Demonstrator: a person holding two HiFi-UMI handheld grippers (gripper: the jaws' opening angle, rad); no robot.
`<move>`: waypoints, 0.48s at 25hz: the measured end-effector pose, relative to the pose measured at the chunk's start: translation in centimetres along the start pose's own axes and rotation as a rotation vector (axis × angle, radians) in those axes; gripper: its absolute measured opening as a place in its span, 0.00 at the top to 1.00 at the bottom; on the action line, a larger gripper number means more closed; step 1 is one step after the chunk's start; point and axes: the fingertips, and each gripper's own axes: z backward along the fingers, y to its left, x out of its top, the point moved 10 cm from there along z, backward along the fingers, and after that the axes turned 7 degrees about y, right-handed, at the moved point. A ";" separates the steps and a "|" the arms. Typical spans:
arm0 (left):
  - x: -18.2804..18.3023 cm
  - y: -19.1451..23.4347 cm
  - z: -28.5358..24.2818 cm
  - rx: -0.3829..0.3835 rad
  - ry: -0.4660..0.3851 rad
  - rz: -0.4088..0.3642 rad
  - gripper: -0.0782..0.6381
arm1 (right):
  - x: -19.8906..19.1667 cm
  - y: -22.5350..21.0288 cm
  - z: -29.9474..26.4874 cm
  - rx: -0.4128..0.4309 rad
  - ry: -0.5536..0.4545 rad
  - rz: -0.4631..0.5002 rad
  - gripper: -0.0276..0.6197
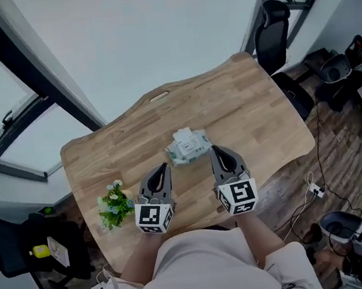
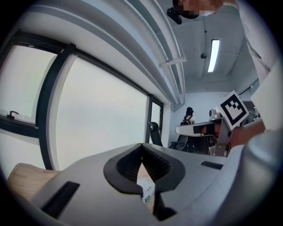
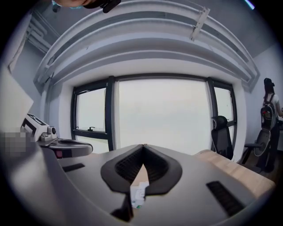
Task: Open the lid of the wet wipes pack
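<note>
A small potted plant point(image 1: 115, 207) sits on the desk point(image 1: 241, 100), well to the left of the wet wipes pack point(image 1: 188, 147) and nearer the person.

The left tongs point(image 1: 163, 167) hang just left of the pack on its near side, not touching it. In the left gripper view they point(image 2: 142, 145) are pressed together at the tips with nothing pinched. The pack point(image 2: 147, 190) only shows through the gap behind them.

The pack lies flat near the middle of the desk. It is a soft, pale green and white packet with a whiter raised panel on top. A white piece shows at its far edge, but it is too small to tell whether this is the lid folded back or part of the wrapper.

So the scene fits either tongs hovering ahead of a reach for a closed lid, or tongs clear of a lid already flipped up. In either case, good practice is to keep both tips clear of the pack's sides, since it looks light enough to slide or buckle under a sideways nudge.

The right tongs point(image 1: 213, 150) hover just right of the pack, also apart from it. In their own view they point(image 3: 143, 145) are closed tip to tip and empty, with the pack point(image 3: 138, 194) glimpsed beyond.

An office chair point(image 1: 271, 28) stands far right of the pack, past the desk's edge
</note>
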 end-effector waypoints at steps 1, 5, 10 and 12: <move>0.4 -0.2 0.8 0.003 -0.016 -0.011 0.86 | 0.0 0.3 1.0 -0.003 -0.013 -0.008 0.95; 1.5 -0.9 3.6 0.034 -0.068 -0.042 0.86 | 0.0 1.2 4.3 -0.017 -0.048 -0.050 0.95; 2.4 -1.6 6.2 0.012 -0.097 -0.035 0.86 | 0.0 2.4 7.4 -0.022 -0.085 -0.094 0.95; 2.7 -2.0 7.1 0.001 -0.103 -0.035 0.86 | -0.1 2.9 8.5 -0.022 -0.094 -0.101 0.95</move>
